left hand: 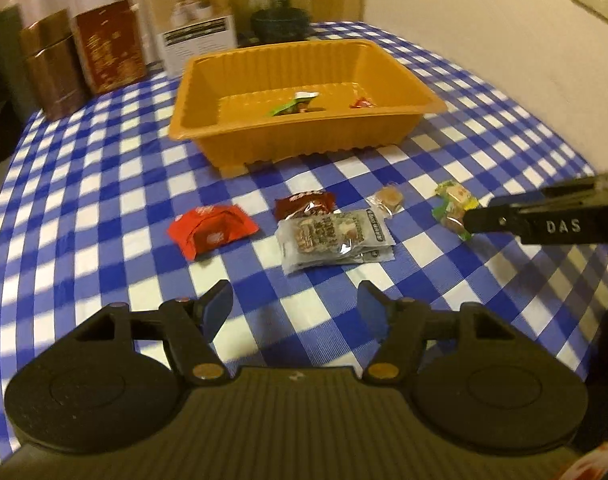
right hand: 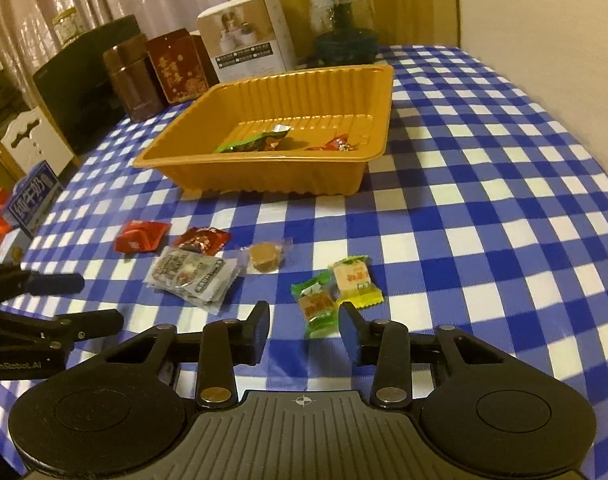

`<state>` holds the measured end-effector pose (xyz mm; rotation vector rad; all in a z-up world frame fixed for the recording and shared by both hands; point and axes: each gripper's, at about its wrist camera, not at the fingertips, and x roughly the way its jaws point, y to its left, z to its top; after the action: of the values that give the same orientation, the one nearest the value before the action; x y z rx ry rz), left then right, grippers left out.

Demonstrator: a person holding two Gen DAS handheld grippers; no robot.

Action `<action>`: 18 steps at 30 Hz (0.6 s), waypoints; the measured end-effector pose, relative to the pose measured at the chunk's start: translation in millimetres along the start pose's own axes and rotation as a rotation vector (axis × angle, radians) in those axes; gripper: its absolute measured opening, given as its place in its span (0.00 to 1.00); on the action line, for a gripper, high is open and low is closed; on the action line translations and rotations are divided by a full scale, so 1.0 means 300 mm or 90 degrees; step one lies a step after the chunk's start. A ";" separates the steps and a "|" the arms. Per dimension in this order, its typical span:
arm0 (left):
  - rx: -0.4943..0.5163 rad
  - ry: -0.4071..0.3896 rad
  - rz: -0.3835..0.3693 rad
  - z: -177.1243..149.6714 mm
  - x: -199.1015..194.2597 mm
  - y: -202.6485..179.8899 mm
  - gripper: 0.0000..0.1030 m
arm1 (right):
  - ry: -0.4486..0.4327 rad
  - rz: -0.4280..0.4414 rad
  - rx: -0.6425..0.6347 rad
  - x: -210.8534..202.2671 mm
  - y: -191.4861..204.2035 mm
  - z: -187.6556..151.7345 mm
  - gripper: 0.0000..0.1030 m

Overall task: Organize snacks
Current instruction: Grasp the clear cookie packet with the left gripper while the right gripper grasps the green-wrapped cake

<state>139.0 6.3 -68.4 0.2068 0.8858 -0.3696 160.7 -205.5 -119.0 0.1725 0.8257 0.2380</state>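
Observation:
An orange tray [left hand: 400,72] [right hand: 380,92] on the blue checked table holds a green-wrapped snack [left hand: 291,105] [right hand: 255,142] and a red one [left hand: 362,102] [right hand: 332,145]. In front lie a red packet [left hand: 211,230] [right hand: 141,235], a dark red packet [left hand: 304,205] [right hand: 201,240], a clear packet [left hand: 332,240] [right hand: 191,276], a brown sweet [left hand: 388,197] [right hand: 265,258], a green candy [right hand: 318,306] and a yellow candy [right hand: 354,280] [left hand: 454,204]. My left gripper [left hand: 295,312] [right hand: 99,300] is open, short of the clear packet. My right gripper [right hand: 304,320] is open around the green candy.
Brown and red tins [left hand: 83,56] [right hand: 159,68], a white box [left hand: 191,16] [right hand: 247,36] and a glass jar [left hand: 279,4] [right hand: 342,24] stand behind the tray. A wall [left hand: 504,20] runs along the right. Furniture and a blue carton [right hand: 31,196] stand off the table's left edge.

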 end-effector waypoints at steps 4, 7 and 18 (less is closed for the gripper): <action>0.084 -0.010 -0.026 0.028 0.034 -0.017 0.64 | 0.007 -0.010 -0.021 0.040 -0.003 0.004 0.36; 0.145 -0.019 -0.052 0.052 0.055 -0.027 0.64 | 0.019 -0.008 -0.034 0.064 -0.002 0.003 0.35; 0.335 0.000 -0.138 0.106 0.178 -0.075 0.64 | 0.034 -0.003 -0.029 0.075 -0.005 -0.014 0.25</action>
<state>183.7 -37.0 -91.2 0.5981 0.7994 -0.8042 172.4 -200.4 -138.0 0.1218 0.8729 0.2572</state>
